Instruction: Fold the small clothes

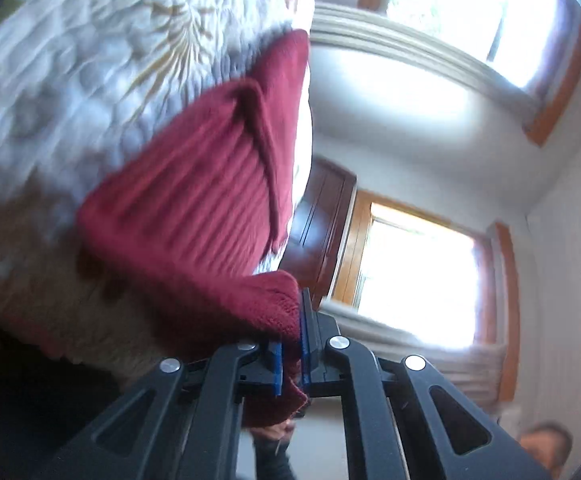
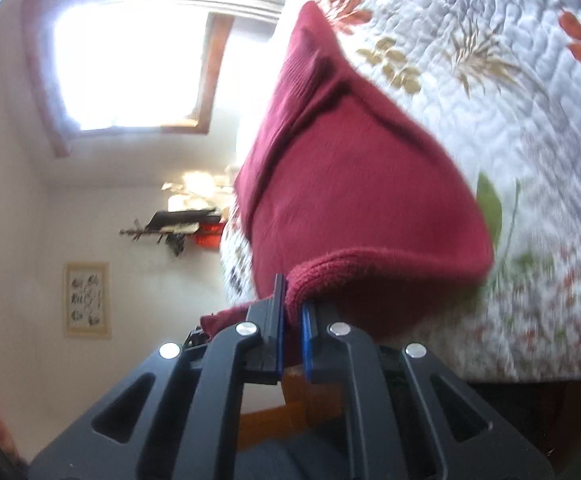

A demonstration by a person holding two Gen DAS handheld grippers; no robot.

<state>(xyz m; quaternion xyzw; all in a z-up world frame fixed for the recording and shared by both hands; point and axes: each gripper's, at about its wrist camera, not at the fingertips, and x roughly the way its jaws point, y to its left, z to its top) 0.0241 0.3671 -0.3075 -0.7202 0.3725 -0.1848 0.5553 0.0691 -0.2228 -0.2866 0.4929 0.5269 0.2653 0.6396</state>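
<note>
Dark red knit garment (image 1: 194, 200), ribbed, lifted off a quilted floral bedspread (image 1: 74, 80) and stretched between two grippers. Left gripper (image 1: 291, 344) pinching one rolled edge of the knit between blue-padded fingers (image 1: 304, 344), cloth poking out below the pads. Right gripper (image 2: 293, 320) clamped on the opposite thick hem, jaws nearly together around it. Fabric folded into a ridge, far end resting on the bedspread. Beyond: bright windows (image 1: 418, 272) with wooden frames, a framed picture (image 2: 87, 299) on a white wall.
</note>
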